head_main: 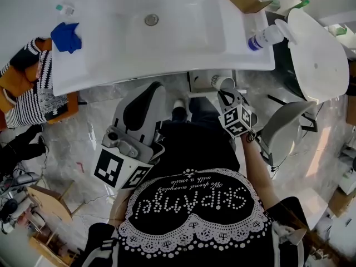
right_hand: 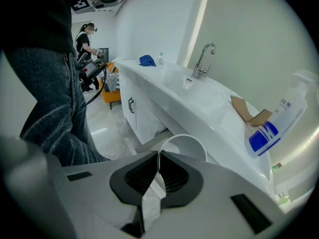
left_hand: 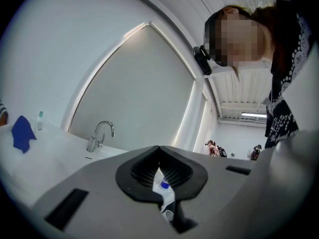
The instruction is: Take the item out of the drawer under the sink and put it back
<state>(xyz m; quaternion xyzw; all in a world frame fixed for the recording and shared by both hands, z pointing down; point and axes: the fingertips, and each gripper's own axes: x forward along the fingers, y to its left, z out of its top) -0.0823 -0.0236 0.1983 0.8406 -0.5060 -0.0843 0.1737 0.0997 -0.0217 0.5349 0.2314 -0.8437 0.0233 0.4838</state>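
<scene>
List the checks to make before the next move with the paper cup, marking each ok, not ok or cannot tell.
1. Fingers of the right gripper shut on the rim of the white cup: ok.
2. The left gripper empty, fingers together: ok.
3. Drawer under the sink open wide enough for the cup: cannot tell.
4. The spray bottle up on the sink, out of the cup's path: ok.

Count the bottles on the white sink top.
2: a small green-capped bottle beside the blue cloth at the left end, a spray bottle at the right end. None seems hidden.
</scene>
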